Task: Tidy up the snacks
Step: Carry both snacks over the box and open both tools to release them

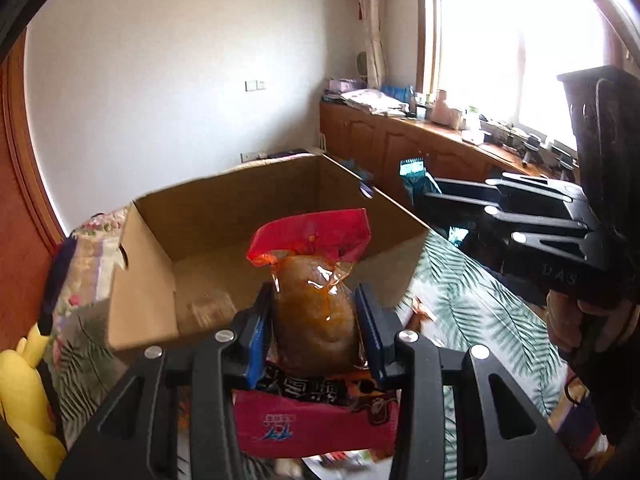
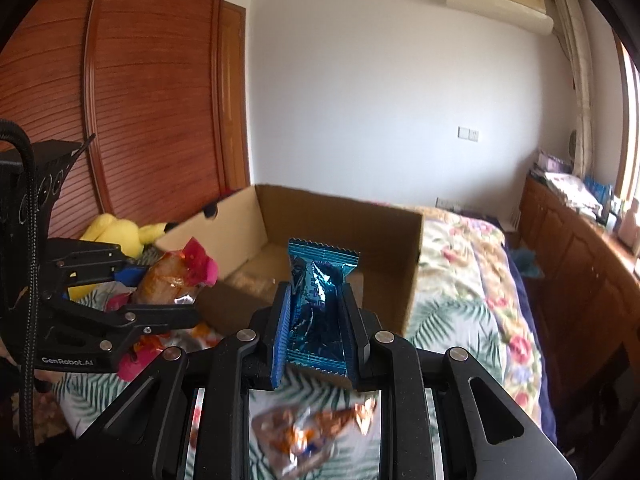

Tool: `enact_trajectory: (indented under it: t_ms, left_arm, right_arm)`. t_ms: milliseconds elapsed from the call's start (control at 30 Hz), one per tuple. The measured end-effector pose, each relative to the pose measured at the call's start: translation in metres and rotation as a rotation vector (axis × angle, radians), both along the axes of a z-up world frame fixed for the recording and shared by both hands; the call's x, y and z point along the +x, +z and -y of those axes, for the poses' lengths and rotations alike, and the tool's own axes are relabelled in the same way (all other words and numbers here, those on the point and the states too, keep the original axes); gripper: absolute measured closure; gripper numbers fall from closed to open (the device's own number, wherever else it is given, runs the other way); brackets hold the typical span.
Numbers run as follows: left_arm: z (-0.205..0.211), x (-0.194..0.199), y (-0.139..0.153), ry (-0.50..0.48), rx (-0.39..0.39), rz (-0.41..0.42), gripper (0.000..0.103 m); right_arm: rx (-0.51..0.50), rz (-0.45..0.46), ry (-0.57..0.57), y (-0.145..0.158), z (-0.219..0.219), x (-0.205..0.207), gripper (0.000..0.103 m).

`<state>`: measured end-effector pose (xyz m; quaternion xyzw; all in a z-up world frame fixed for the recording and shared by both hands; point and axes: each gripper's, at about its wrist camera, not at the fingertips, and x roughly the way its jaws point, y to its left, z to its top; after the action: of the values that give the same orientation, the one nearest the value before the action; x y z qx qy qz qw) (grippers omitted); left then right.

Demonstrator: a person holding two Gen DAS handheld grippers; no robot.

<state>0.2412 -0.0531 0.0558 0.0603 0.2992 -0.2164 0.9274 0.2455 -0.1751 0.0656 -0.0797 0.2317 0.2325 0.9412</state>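
Note:
My left gripper [image 1: 316,312] is shut on a clear pouch of brown food with a red top [image 1: 316,280], held upright just before the open cardboard box [image 1: 248,200]. In the right wrist view the same pouch [image 2: 172,280] shows at the left between the left gripper's fingers [image 2: 132,276]. My right gripper [image 2: 316,320] is shut on a shiny blue snack packet [image 2: 316,300], held in front of the box [image 2: 344,216]. The left wrist view has the right gripper [image 1: 436,196] at the right, with the blue packet [image 1: 412,172] at its tips. The box looks nearly empty inside.
More snack packets lie on the leaf-patterned bedspread [image 2: 452,320] below the grippers: a pink one [image 1: 312,424] and an orange foil one [image 2: 312,432]. A yellow plush toy [image 2: 116,232] sits left of the box. A cluttered wooden cabinet [image 1: 400,136] runs under the window.

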Motion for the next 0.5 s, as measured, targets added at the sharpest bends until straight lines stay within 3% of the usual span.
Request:
enact_trajectory:
  t_ms: [500]
  left_arm:
    - [-0.024, 0.08, -0.021, 0.102, -0.002, -0.008, 0.064]
  right_arm:
    - [0.0, -0.056, 0.012, -0.025, -0.025, 0.065, 0.082]
